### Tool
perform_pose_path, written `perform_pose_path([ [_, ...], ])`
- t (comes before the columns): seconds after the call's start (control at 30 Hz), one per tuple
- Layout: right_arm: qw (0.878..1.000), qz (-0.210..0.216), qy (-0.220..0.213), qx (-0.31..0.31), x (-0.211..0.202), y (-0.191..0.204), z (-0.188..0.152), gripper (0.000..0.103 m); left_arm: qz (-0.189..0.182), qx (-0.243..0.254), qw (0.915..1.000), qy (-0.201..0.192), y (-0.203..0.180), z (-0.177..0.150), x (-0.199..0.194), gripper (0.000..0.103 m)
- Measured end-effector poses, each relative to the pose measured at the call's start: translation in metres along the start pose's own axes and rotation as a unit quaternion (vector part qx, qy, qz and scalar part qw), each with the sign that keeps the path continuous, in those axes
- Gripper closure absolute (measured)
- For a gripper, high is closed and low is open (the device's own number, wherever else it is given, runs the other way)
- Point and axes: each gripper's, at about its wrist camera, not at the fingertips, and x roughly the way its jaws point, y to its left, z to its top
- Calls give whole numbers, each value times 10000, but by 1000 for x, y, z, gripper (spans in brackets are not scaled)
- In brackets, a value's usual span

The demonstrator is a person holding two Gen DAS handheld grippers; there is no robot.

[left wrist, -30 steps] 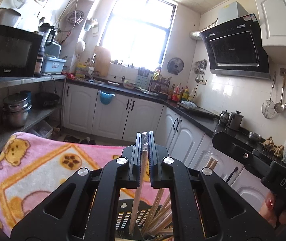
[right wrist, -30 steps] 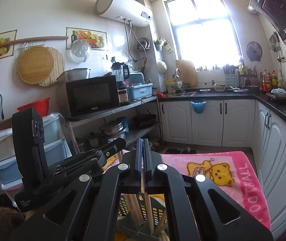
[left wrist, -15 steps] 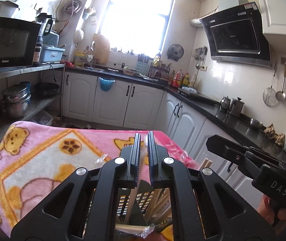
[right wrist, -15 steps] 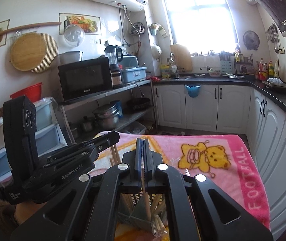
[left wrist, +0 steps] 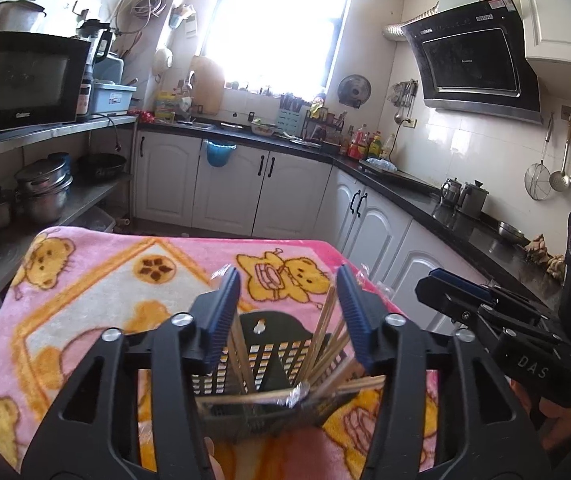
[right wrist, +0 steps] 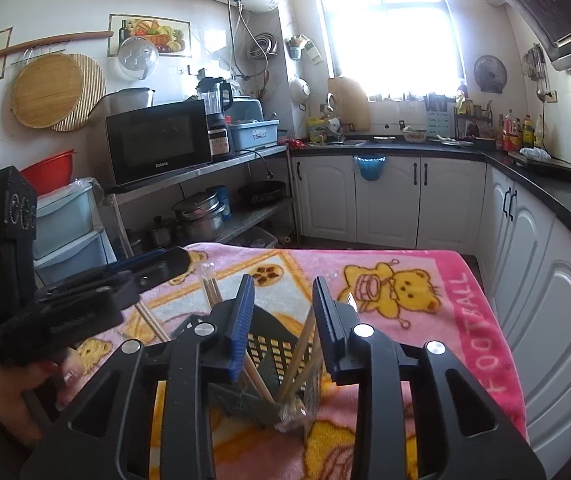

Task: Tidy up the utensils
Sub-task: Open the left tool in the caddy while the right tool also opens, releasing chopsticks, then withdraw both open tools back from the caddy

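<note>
**Both grippers opened over the chopstick holder**

The black slotted holder (left wrist: pixel 281 344) stood on the pink bear blanket (left wrist: pixel 85 280), below and between the fingers of the left gripper (left wrist: pixel 288 292). In the right wrist view it sat under the right gripper (right wrist: pixel 283 300). One holder showed; its wooden chopsticks (left wrist: pixel 325 340) leaned in a bundle too crowded to count. Both grippers' jaws had just been opening and stood apart, pinching nothing; chopsticks rose between the pads without being pressed.

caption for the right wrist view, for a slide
Right gripper open above black slotted plastic holder of wooden chopsticks on pink bear blanket.
</note>
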Motion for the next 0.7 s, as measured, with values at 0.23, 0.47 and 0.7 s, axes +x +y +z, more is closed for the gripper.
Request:
perform_pose_path([
  [0.23,10000,-43,2,-61,-18,0,-10,59,64,20,9999,125,1,-13,-19,36],
  [0.47,9999,-80,47,-133,-30,6,-25,48,117,-70,9995,285,7,-28,-31,22],
  [0.7,9996,-120,130,-208,-39,15,-45,39,135,-73,9990,430,6,-45,-41,11],
])
